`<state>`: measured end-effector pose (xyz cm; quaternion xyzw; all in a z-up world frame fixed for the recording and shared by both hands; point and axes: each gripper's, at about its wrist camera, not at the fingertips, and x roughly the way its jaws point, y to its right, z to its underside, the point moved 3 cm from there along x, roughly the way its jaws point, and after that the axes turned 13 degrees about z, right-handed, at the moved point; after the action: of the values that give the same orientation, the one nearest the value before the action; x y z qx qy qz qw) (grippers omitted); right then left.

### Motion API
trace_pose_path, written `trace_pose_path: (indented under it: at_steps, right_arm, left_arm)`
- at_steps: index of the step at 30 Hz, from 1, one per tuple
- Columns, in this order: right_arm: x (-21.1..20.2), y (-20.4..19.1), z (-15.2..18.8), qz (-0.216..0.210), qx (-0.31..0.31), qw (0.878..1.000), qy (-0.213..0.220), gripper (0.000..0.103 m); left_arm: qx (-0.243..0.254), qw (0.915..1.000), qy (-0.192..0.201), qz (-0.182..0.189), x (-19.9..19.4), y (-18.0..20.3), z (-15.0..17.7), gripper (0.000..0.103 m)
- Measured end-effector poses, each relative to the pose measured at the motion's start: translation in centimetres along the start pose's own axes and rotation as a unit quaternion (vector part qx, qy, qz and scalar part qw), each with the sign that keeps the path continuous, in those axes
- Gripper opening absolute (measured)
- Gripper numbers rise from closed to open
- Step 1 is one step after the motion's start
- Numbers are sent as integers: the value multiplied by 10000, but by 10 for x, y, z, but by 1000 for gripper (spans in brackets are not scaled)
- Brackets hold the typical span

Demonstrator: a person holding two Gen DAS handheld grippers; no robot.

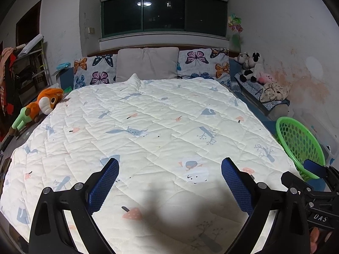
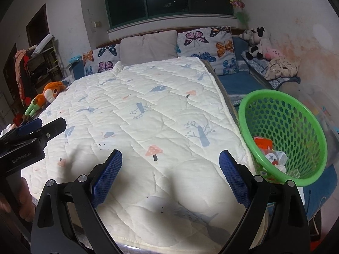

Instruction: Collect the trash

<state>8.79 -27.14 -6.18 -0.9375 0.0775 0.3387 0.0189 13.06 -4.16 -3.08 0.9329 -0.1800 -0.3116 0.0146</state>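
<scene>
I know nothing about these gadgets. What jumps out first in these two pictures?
A big white quilt with mushroom and tree prints fills the bed. At its right edge sits a bright green basket holding some wrappers. An orange plush toy lies on the bed's left side, and both blue-padded grippers, left and right, hover open.

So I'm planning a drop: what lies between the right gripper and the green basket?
Only white quilt and its edge separate the right gripper from the green basket in the right wrist view.

Green perforated plastic basket (image 1: 300, 146): near rim hidden behind the right gripper in left wrist view. Wrappers inside (image 2: 273, 154): print too small to read.
</scene>
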Motion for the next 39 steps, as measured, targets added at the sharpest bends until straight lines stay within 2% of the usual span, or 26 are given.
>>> trace_pose_path:
  at_steps: [39]
  right_arm:
    - [1, -5, 0, -59, -82, 9999, 23, 94]
  left_arm:
    - [-66, 9999, -16, -80, 0, -6, 12, 94]
